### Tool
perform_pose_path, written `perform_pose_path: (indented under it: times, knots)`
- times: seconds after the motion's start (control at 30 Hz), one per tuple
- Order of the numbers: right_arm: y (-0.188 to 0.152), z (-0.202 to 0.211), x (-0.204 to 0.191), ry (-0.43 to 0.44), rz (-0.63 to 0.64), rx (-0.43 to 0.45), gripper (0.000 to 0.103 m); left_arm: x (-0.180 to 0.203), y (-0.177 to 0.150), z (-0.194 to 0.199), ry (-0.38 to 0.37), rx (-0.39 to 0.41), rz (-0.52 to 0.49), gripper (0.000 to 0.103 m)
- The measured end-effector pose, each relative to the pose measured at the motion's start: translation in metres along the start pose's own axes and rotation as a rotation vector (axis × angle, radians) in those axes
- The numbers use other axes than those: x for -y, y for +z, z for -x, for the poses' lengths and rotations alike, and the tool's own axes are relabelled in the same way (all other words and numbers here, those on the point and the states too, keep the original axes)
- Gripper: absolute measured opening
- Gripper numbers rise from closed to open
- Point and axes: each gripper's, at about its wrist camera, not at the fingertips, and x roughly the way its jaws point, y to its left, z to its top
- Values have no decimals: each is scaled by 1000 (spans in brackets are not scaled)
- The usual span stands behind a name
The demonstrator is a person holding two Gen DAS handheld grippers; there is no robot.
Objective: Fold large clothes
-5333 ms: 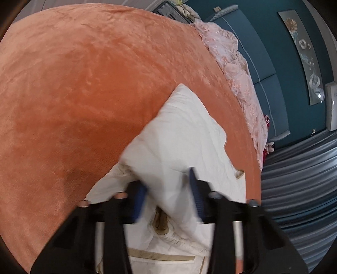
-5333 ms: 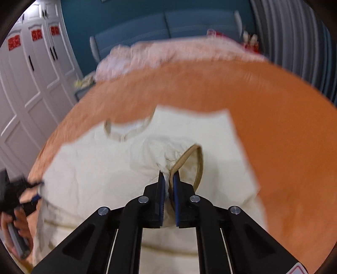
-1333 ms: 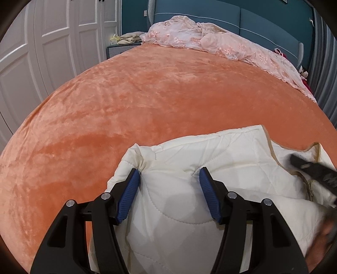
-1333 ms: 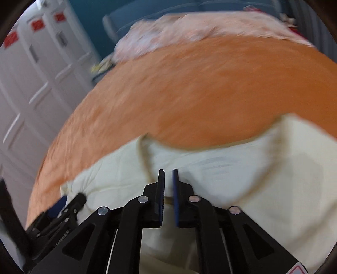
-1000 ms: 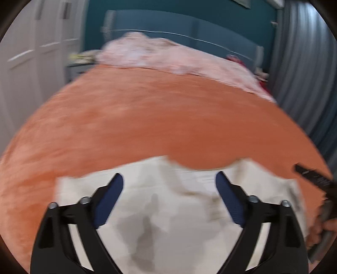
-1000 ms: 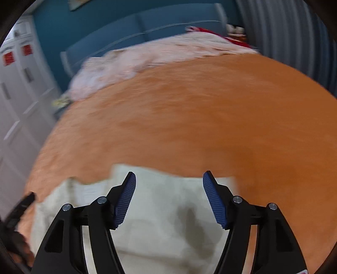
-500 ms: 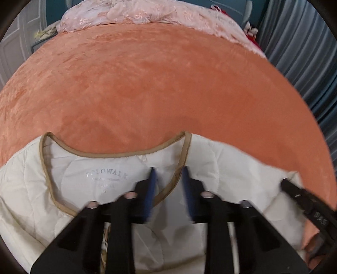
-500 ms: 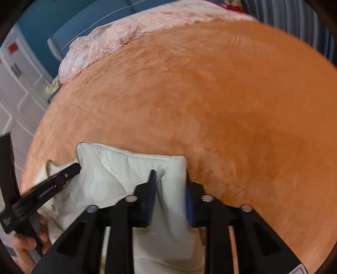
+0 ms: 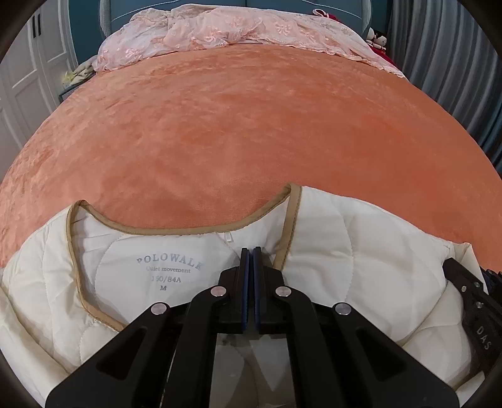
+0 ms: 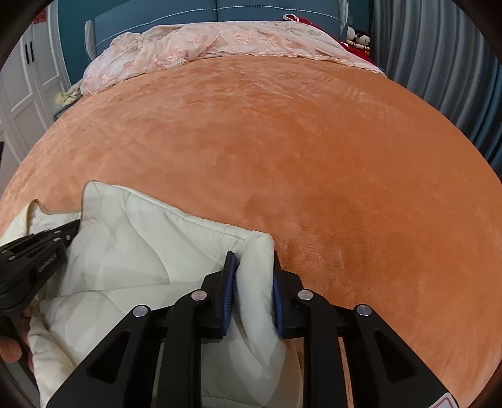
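Note:
A cream quilted jacket (image 9: 360, 251) with tan trim lies at the near edge of an orange bedspread (image 9: 251, 125), its neck label facing up. My left gripper (image 9: 251, 251) is shut, its tips resting on the lining just left of the tan neckline trim (image 9: 287, 226). No fabric shows between its pads. In the right wrist view, my right gripper (image 10: 252, 276) has a thick fold at the jacket's (image 10: 141, 251) far right corner filling the gap between its blue pads (image 10: 230, 282). Both pads touch the fold while the jaws are opening slightly.
A pink lace cover (image 9: 235, 28) lies bunched along the blue headboard (image 10: 188, 15). Grey curtains (image 9: 455, 62) hang on the right and white wardrobe doors (image 9: 25, 78) stand on the left. A hand (image 10: 12, 345) holds the left gripper's handle at the left edge.
Both grippers came down onto the jacket with jaws wide and closed. The left one shut at the neckline. The right one closed on the fold at the corner.

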Motion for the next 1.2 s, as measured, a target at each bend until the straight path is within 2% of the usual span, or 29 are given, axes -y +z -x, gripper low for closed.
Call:
perform_pose_path:
  times: [0.13,0.17,0.2,0.23,0.27,0.3,0.33,0.4,0.5,0.6,0.7,0.83,1.03,1.2]
  knots:
    - [6,11,16,25,-76,-5,27,-7,0,18,36,19,13,4]
    - [9,25,24,21,-114,22,28,-16,-3,30,34,32,31,5]
    - [12,43,27,1,-131,67,30,-23,-4,40,29,42,38,10]
    - [14,58,26,-18,-135,106,37,-32,-7,51,33,54,38,24]
    - [18,79,23,-19,-136,155,37,-42,-10,61,43,68,36,30]
    - [22,95,17,10,-130,186,37,-55,-13,73,55,84,39,43]
    - [26,107,6,52,-113,197,37,-69,-16,83,65,97,45,44]
    - [31,113,-29,132,-37,171,37,-92,-21,92,104,104,55,44]
    - [24,84,-82,220,61,59,37,-118,-28,83,125,49,73,44]
    - [12,49,-114,216,115,-22,36,-132,-38,69,110,9,98,44]
    - [-4,19,-127,178,142,-76,35,-132,-48,58,122,25,81,44]
    - [-9,5,-127,168,140,-42,34,-132,-52,51,137,59,83,45]
    - [-16,2,-139,106,178,4,35,-131,-54,47,143,95,87,46]
    - [-17,3,-136,99,177,25,35,-129,-55,45,160,112,83,47]
